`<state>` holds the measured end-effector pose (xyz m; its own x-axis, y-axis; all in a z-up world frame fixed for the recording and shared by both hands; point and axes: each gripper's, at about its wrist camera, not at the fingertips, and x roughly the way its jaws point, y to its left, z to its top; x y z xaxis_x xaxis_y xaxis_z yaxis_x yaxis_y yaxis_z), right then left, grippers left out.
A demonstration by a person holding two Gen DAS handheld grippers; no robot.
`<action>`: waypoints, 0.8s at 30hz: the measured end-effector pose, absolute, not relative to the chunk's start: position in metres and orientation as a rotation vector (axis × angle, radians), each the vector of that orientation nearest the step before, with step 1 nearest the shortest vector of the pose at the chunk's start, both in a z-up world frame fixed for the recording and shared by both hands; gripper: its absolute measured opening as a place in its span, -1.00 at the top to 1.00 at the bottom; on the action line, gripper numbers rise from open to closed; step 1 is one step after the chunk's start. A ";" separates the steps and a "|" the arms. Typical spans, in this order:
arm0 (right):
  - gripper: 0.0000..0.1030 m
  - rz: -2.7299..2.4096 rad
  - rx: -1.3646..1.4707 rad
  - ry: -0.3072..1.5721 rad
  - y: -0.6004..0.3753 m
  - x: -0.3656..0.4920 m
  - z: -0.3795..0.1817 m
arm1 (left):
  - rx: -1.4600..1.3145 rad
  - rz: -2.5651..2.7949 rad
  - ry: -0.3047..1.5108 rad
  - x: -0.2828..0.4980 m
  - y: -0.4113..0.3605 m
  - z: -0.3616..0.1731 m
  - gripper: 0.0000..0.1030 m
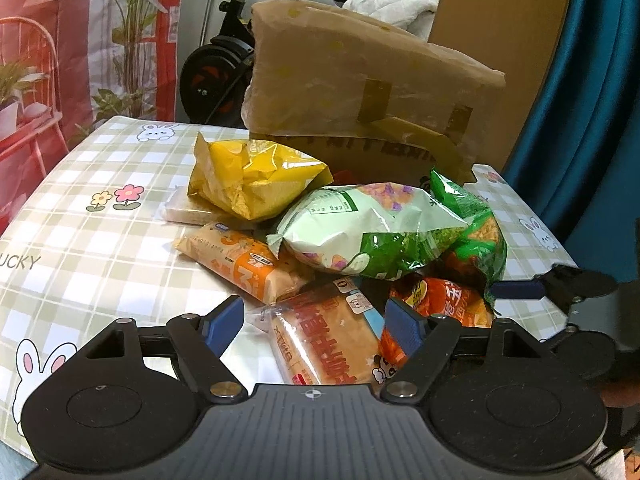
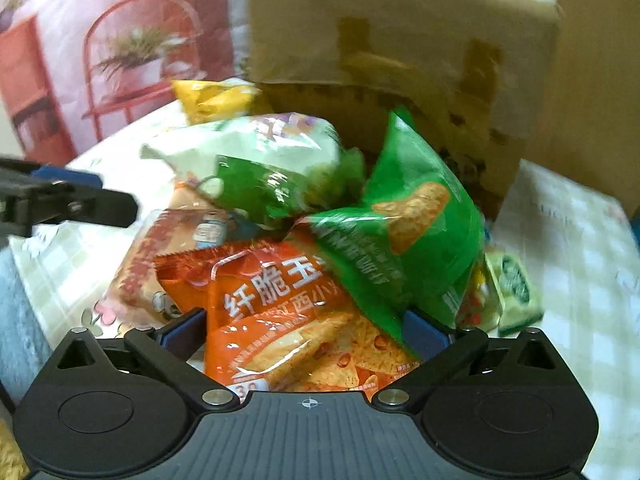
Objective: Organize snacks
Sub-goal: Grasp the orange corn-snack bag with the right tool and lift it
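A pile of snack packs lies on the checked tablecloth [image 1: 100,216] in front of a brown paper bag [image 1: 360,80]. It holds a yellow bag [image 1: 256,178], a white-green bag [image 1: 368,228], a green bag [image 2: 416,236], an orange chip bag [image 2: 288,312] and two wrapped bread packs [image 1: 244,264] [image 1: 324,340]. My left gripper [image 1: 316,320] is open, its jaws on either side of the nearer bread pack. My right gripper [image 2: 308,332] is open, its jaws on either side of the orange chip bag. The right gripper also shows at the right of the left wrist view [image 1: 520,290].
A small green pack [image 2: 516,292] lies right of the pile. An exercise bike [image 1: 224,60] and a printed backdrop stand behind the table. A blue curtain [image 1: 592,100] hangs at the right. The table's left part shows bare cloth.
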<state>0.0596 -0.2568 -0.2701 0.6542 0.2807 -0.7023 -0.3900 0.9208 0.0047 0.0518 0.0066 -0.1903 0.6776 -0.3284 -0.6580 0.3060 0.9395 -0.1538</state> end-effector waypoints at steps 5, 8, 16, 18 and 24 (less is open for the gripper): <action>-0.90 0.376 -0.131 0.747 -0.261 0.048 -0.254 | -0.039 -0.351 0.750 0.053 0.008 -0.191 -0.53; -0.83 0.387 -0.113 0.776 -0.263 0.041 -0.256 | -0.040 -0.351 0.756 0.052 0.008 -0.193 -0.53; -0.61 0.502 -0.076 0.783 -0.252 0.037 -0.252 | -0.045 -0.351 0.763 0.053 0.008 -0.195 -0.53; -0.61 0.522 -0.091 0.774 -0.248 0.043 -0.251 | -0.044 -0.353 0.767 0.053 0.008 -0.196 -0.53; -0.70 0.491 -0.126 0.755 -0.255 0.069 -0.253 | -0.046 -0.354 0.775 0.053 0.010 -0.198 -0.53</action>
<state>0.0692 -0.2549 -0.2534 0.6216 0.3818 -0.6841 -0.4702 0.8802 0.0640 0.0534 0.0098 -0.1979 0.6587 -0.3295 -0.6764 0.2957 0.9400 -0.1700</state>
